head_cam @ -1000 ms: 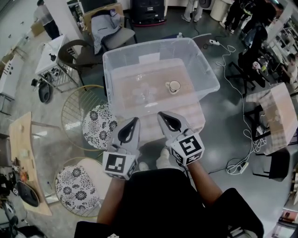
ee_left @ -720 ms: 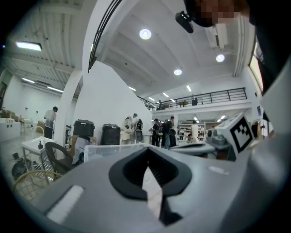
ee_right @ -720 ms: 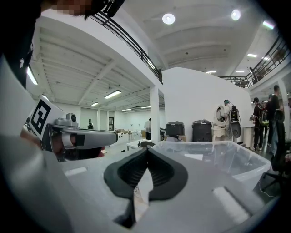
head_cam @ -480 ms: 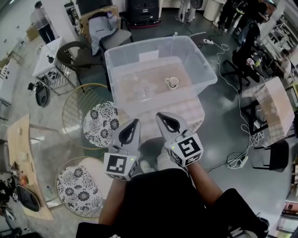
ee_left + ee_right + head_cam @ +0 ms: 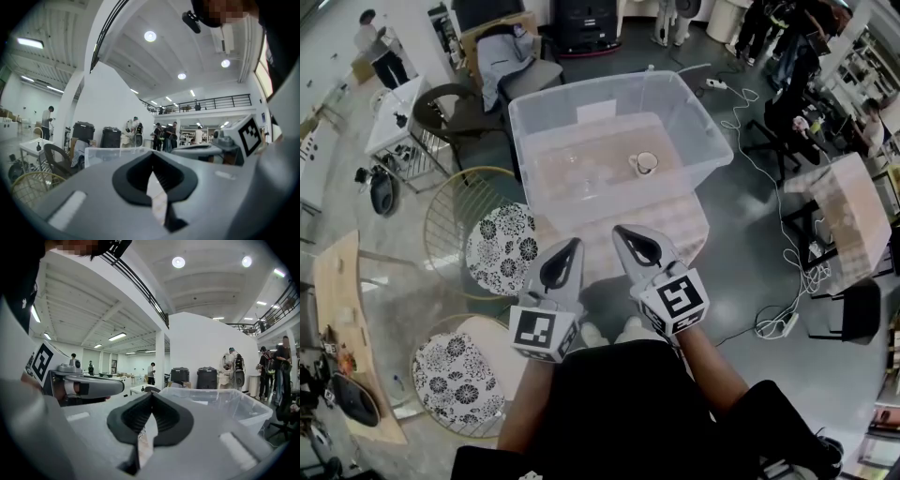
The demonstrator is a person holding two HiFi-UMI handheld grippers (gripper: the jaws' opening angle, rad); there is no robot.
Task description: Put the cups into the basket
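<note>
A clear plastic bin (image 5: 713,141) stands on a low table in front of me, and a white cup (image 5: 645,163) lies inside it at the right. Some clear glass cups (image 5: 584,174) show faintly inside at the left. My left gripper (image 5: 569,246) and my right gripper (image 5: 622,234) hover side by side, just short of the table's near edge. Both are shut and hold nothing. In the left gripper view the jaws (image 5: 152,157) meet at the tip; the bin's rim (image 5: 101,150) shows beyond them. The right gripper (image 5: 151,399) likewise has its jaws together, with the bin (image 5: 220,404) ahead to the right.
Two round wire stools with floral cushions (image 5: 504,248) (image 5: 455,382) stand at my left. A wooden bench (image 5: 347,309) lies further left. Chairs (image 5: 469,108) and a small white table (image 5: 398,112) are behind the bin. Cables and a power strip (image 5: 773,328) trail over the floor at the right. Several people stand at the back.
The bin and table have slid slightly up and left in the head view as I shifted. Both grippers stay shut and keep their place side by side.
</note>
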